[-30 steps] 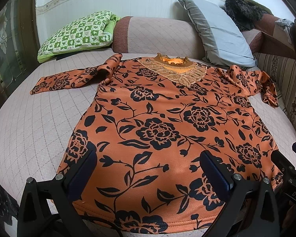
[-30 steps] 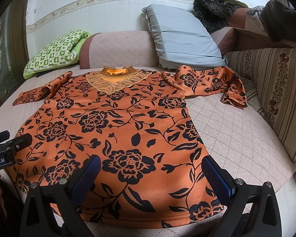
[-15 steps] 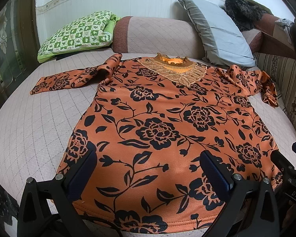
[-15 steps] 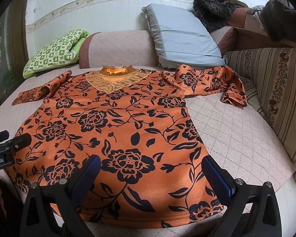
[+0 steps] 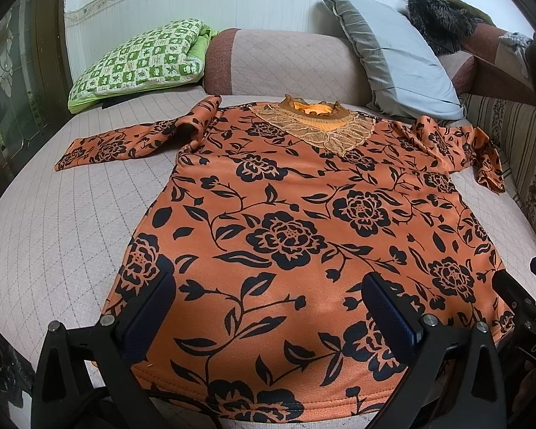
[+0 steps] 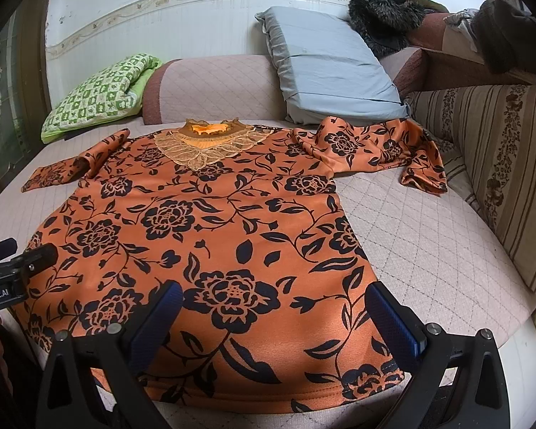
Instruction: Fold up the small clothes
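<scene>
The top (image 5: 303, 221) is orange cloth with a slight sheen and a fine pebbled weave, printed with matt black flowers; its collar (image 5: 325, 132) is gauzy lace. The couch cover (image 5: 53, 221) is matt quilted fabric. The grey pillow (image 6: 325, 68) looks smooth, creased cotton. Both grippers (image 5: 268, 318) (image 6: 273, 321) are matt black plastic with ribbed blue pads (image 6: 393, 321) and shiny metal screws

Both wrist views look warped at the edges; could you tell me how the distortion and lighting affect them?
Left wrist view: fisheye bends the sofa seat and darkens the corners; the shirt is sharp and evenly lit. Right wrist view: same vignetting; soft shadows under the open right gripper.
</scene>
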A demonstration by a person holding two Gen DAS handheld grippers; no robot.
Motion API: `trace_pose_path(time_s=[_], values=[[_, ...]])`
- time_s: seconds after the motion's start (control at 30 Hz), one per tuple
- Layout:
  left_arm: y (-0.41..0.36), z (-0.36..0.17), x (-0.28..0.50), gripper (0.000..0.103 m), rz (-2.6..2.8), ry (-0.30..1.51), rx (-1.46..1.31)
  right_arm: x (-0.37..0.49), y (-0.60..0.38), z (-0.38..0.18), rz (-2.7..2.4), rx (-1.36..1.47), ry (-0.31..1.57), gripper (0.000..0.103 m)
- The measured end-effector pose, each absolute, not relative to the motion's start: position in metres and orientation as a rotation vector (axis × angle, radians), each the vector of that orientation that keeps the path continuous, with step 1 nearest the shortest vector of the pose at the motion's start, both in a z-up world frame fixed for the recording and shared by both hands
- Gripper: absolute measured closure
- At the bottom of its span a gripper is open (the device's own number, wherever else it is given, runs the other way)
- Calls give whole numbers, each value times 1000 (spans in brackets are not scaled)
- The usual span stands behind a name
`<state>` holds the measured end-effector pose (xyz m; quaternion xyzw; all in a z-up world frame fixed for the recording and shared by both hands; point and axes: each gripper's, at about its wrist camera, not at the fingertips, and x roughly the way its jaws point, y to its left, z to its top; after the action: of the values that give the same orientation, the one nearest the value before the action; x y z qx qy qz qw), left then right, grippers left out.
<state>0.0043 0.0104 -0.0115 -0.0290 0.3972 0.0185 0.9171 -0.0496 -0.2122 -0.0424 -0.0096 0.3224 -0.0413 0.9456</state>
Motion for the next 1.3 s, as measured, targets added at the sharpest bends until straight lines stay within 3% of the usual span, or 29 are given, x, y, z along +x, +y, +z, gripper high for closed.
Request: trace_pose_path(time_s=[1.3], values=[[10, -14, 6, 0, 42, 825, -59, -47, -213, -45, -76, -3, 678, 0]])
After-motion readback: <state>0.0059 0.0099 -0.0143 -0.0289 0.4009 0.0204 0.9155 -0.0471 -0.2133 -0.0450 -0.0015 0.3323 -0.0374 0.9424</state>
